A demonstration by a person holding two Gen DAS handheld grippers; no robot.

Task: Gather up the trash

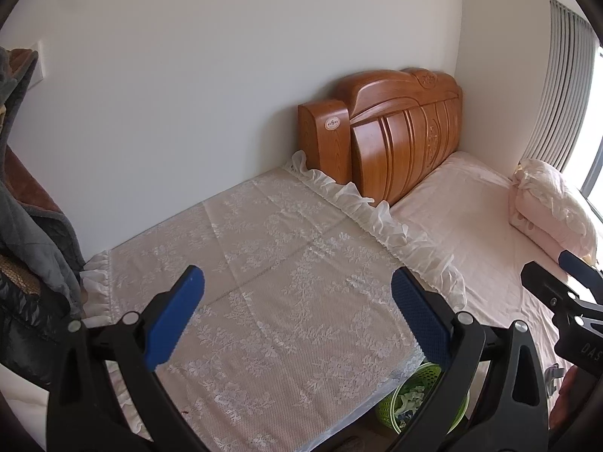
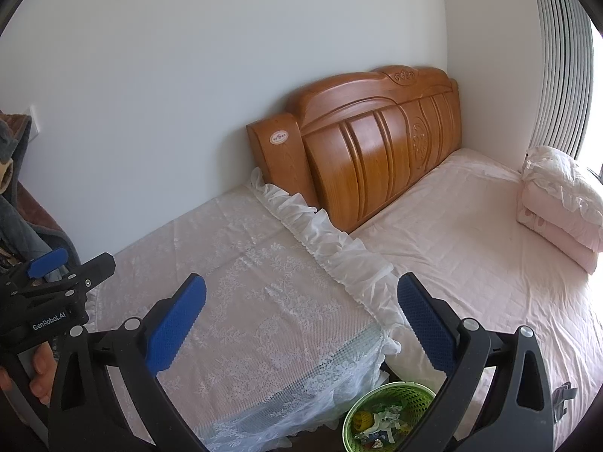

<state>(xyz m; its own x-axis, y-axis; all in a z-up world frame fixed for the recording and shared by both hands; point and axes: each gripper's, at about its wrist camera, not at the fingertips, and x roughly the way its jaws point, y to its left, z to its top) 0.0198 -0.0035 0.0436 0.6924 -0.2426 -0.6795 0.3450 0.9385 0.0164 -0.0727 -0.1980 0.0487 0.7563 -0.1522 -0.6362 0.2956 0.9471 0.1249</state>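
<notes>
A green mesh waste basket stands on the floor between the lace-covered table and the bed, holding crumpled paper and wrappers; in the left wrist view the green basket peeks out behind my right-hand finger. My left gripper hangs open over the lace cloth with nothing between its blue pads. My right gripper is open too, above the cloth's ruffled edge. Each gripper shows in the other's view: the right gripper at the far right, the left gripper at the far left, held by a hand.
A carved wooden headboard stands against the white wall. The bed has a pink sheet with a folded pink quilt by the curtained window. Dark clothes hang at the left. A small grey object lies on the bed's near edge.
</notes>
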